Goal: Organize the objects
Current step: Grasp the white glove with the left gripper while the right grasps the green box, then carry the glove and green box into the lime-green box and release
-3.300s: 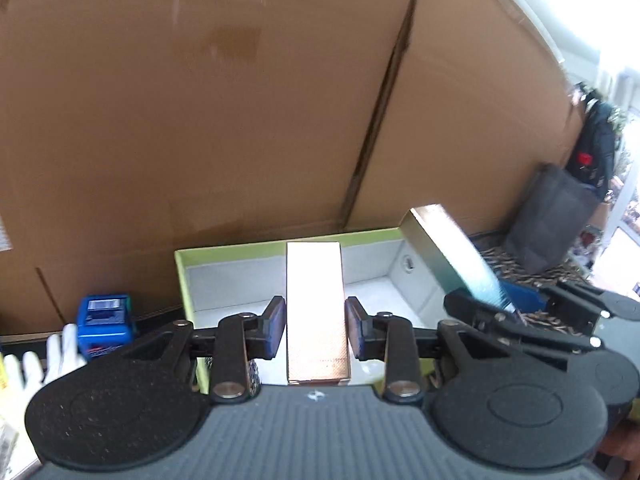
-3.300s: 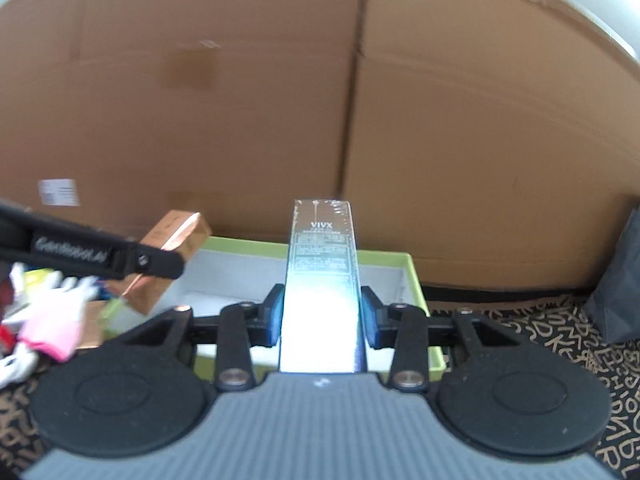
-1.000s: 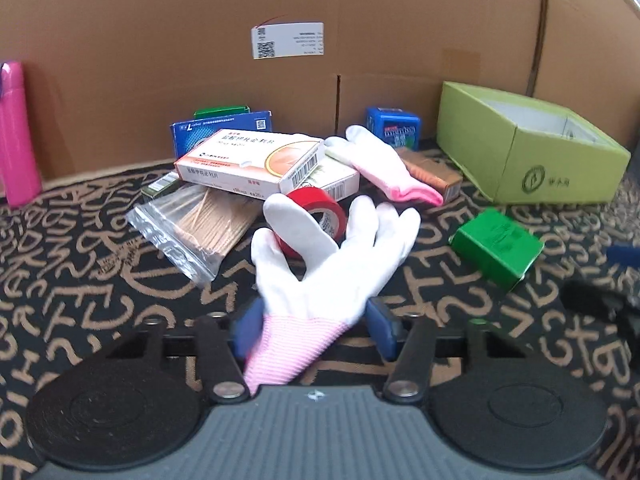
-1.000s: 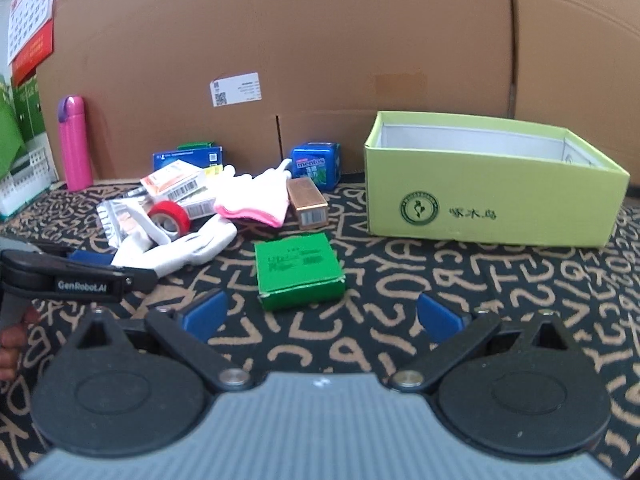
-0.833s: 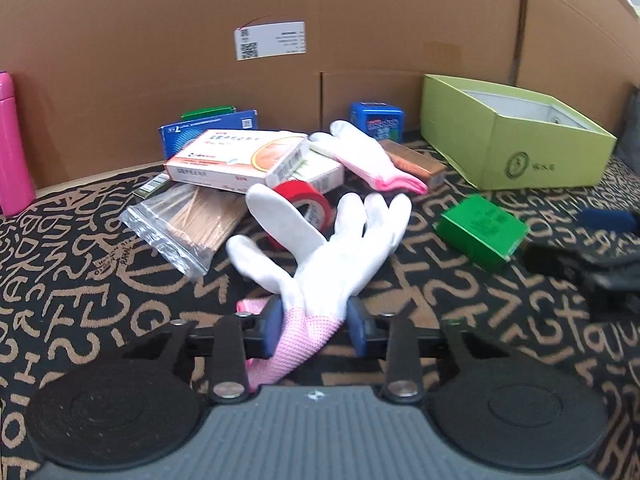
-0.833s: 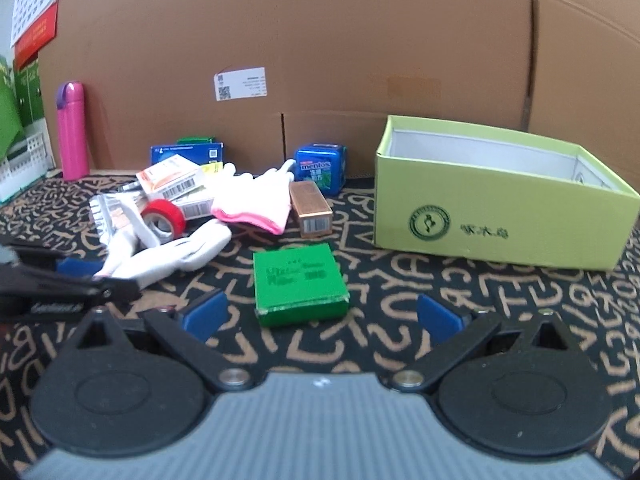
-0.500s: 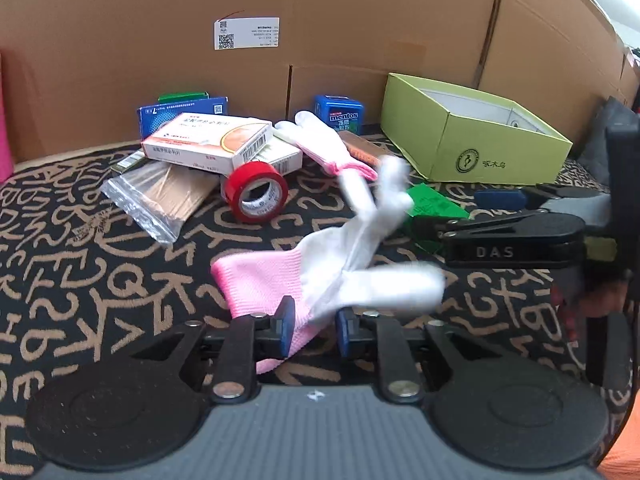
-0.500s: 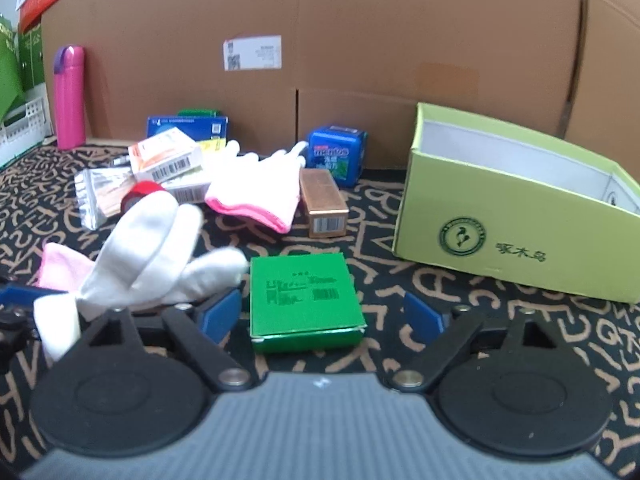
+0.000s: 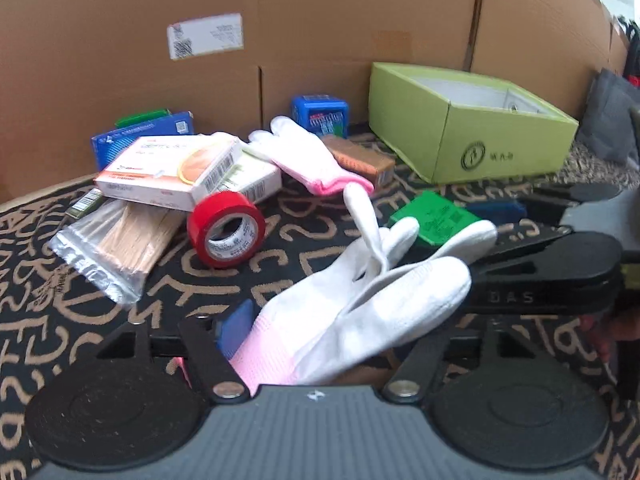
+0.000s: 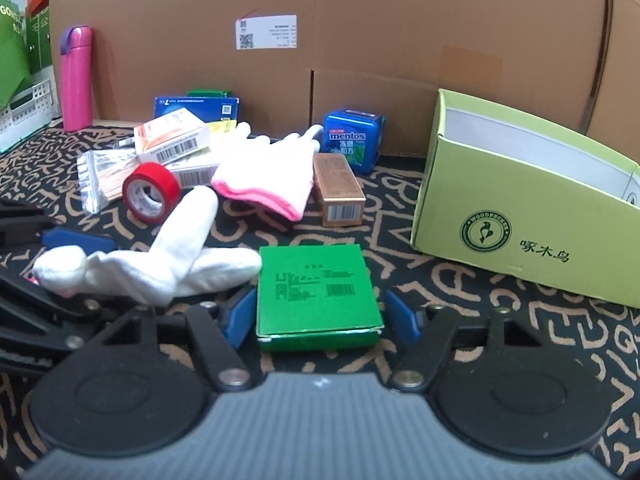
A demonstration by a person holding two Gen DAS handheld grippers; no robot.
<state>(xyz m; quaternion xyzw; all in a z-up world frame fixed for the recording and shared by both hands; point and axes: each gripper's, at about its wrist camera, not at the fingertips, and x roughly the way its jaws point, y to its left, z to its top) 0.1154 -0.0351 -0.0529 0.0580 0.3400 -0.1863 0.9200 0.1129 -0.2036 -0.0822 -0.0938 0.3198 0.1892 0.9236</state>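
A white glove with a pink cuff (image 9: pixel 368 300) lies across my left gripper (image 9: pixel 316 336), cuff between the jaws, which are opening; the left blue pad stands just off the cuff and the right pad is hidden behind the glove. The glove's fingers (image 10: pixel 152 268) drape over the left side of my right gripper (image 10: pixel 320 312). A flat green box (image 10: pixel 316 288) lies on the patterned cloth between the right gripper's closing jaws, a thin gap on each side. The open lime-green box (image 10: pixel 520 216) stands to the right.
A red tape roll (image 9: pixel 226 228), a second glove (image 9: pixel 304 156), a copper box (image 10: pixel 338 188), a blue mint box (image 10: pixel 350 140), stacked medicine boxes (image 9: pixel 172 168) and a bag of sticks (image 9: pixel 116 248) crowd the back left. A pink bottle (image 10: pixel 76 76) stands by the cardboard wall.
The left gripper shut on the glove's cuff, dragged it right toward the other gripper, then widened its jaws. The right gripper came up to the green box and narrowed its jaws around it.
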